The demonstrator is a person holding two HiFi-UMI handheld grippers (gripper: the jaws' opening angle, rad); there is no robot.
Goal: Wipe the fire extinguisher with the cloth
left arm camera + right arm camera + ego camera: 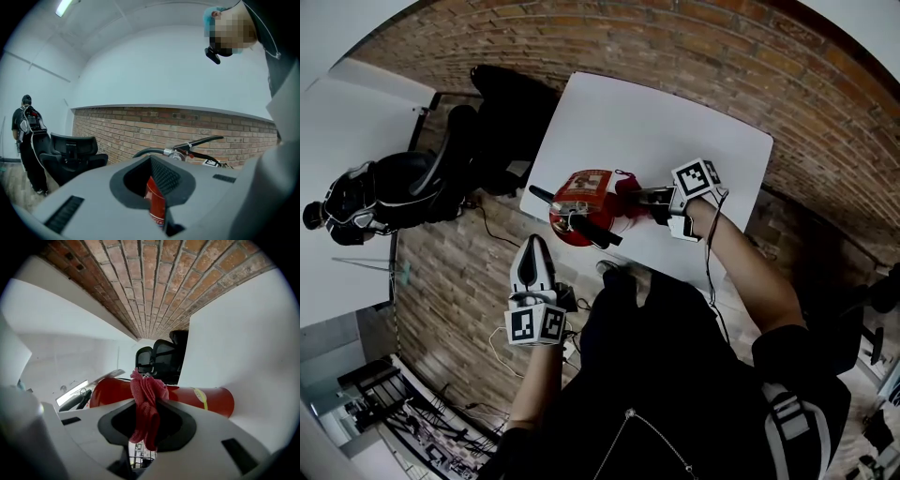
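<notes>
Your right gripper (641,200) is clamped on a crumpled pinkish-red cloth (145,399). In the right gripper view the fabric is pinched between the two jaws and bunches out past their tips. The cloth is pressed against the side of the red metal fire extinguisher (579,208). The extinguisher stands on the white rectangular table (675,112), close to the edge nearest you. Its red cylinder (206,400) fills the space just behind the cloth in that view and carries a yellowish band around it.

Your left gripper (534,251) is off the table, just beside its near edge, with its tips pointing toward the extinguisher but apart from it. Its jaws are pressed together with nothing between them. In the left gripper view, part of the red body (157,201) shows past the jaws. The extinguisher's black lever handle (199,142) and curved hose rise above them.

Beyond the far corner of the table stand black office chairs (502,122) on the brick-patterned floor (450,272). A person in dark clothes (356,202) stands further to your left.
</notes>
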